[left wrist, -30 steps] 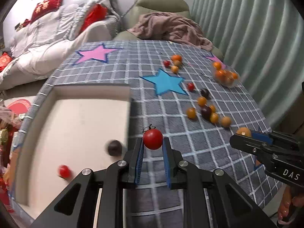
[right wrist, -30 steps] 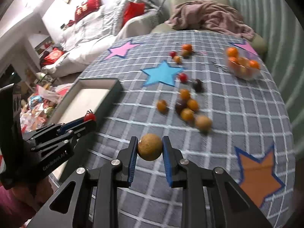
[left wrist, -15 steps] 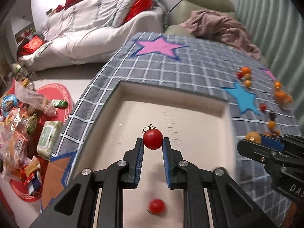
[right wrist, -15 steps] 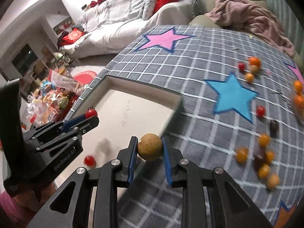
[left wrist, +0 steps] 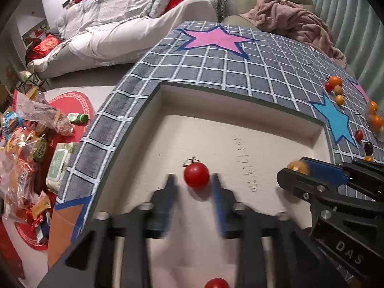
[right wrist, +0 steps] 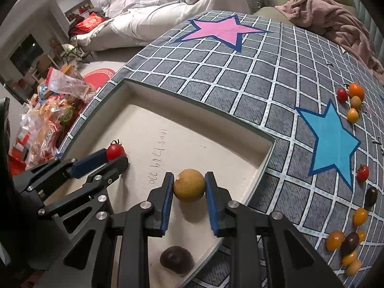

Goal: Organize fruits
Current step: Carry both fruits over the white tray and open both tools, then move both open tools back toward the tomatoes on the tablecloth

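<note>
My left gripper (left wrist: 193, 183) is open over the white tray (left wrist: 240, 96); a red cherry tomato (left wrist: 196, 175) sits loose between its spread fingers, with gaps on both sides. It shows in the right wrist view (right wrist: 115, 151) too. My right gripper (right wrist: 189, 188) is shut on a tan round fruit (right wrist: 189, 188) above the tray's (right wrist: 199, 105) right part. A dark plum (right wrist: 177, 259) and another red tomato (left wrist: 216, 283) lie in the tray. Several orange, red and dark fruits (right wrist: 345, 240) lie scattered on the grid cloth to the right.
The table wears a grey grid cloth with a pink star (right wrist: 223, 30) and a blue star (right wrist: 331, 139). A clear bowl of orange fruit (left wrist: 375, 120) stands far right. A sofa, an armchair with a blanket (left wrist: 295, 21) and floor clutter (left wrist: 28, 144) lie beyond the table edge.
Both grippers moved left from the cloth to over the tray. The left fingers have spread apart, letting go of the red tomato. The right gripper still holds the tan fruit.
</note>
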A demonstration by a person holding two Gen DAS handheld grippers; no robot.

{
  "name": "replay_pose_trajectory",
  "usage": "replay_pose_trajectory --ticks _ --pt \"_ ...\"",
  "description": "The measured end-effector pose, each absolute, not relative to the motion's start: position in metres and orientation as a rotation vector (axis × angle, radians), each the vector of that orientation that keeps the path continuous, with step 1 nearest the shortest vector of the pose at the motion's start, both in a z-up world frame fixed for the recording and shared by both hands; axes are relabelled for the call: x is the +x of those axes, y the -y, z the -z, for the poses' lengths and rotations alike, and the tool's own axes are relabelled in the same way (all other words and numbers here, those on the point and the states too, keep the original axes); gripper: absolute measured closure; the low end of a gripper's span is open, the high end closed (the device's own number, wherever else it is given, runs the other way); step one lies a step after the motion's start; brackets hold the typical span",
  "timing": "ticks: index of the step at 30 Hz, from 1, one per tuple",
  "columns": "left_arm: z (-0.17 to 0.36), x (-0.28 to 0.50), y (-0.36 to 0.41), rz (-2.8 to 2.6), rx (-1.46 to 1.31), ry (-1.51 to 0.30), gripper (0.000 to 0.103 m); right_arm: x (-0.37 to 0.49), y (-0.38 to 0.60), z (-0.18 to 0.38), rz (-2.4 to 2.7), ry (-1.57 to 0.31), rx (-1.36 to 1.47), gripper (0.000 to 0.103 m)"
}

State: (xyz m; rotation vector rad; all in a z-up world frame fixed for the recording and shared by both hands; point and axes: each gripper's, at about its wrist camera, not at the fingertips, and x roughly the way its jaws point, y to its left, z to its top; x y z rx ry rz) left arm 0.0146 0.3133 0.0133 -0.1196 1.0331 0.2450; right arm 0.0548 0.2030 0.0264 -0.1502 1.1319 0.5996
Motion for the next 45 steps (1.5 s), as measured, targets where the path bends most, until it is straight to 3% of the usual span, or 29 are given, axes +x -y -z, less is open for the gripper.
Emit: replay_pose_trajectory --ticks 1,2,5,7,11,15,30,45 --pt "-0.014 0.013 -0.317 -0.291 -0.116 -1.024 0.032 0.055 -0.200 -0.028 -0.586 -1.128 -0.151 0.065" --pt "-0.015 0.011 -0.320 -0.309 -0.124 -1.013 0.023 0.056 -0.198 -0.029 -0.587 -1.128 -0.138 0.062" --pt "-0.018 0.008 -0.328 -0.311 -0.163 -1.003 0.022 0.056 -0.191 -0.039 -0.613 -1.119 -0.081 0.044" --pt "-0.019 0.006 -0.328 -0.334 -0.149 -1.002 0.022 0.053 -0.190 -0.048 -0.598 -1.089 -0.093 0.020" --pt "-0.020 0.000 -0.325 -0.317 -0.151 -1.012 0.022 0.045 -0.184 -0.067 -0.591 -1.045 -0.097 0.014" --pt "-0.024 -0.005 -0.318 -0.287 -0.157 -1.022 0.022 0.036 -0.169 -0.076 -0.566 -1.023 -0.092 0.000" --pt "-0.048 -0.029 -0.261 -0.181 -0.083 -1.038 0.022 0.004 -0.091 -0.079 -0.495 -1.036 -0.005 0.000" --pt "-0.050 -0.053 -0.158 -0.001 0.076 -1.044 0.022 -0.045 0.022 -0.035 -0.314 -1.093 0.026 0.000"
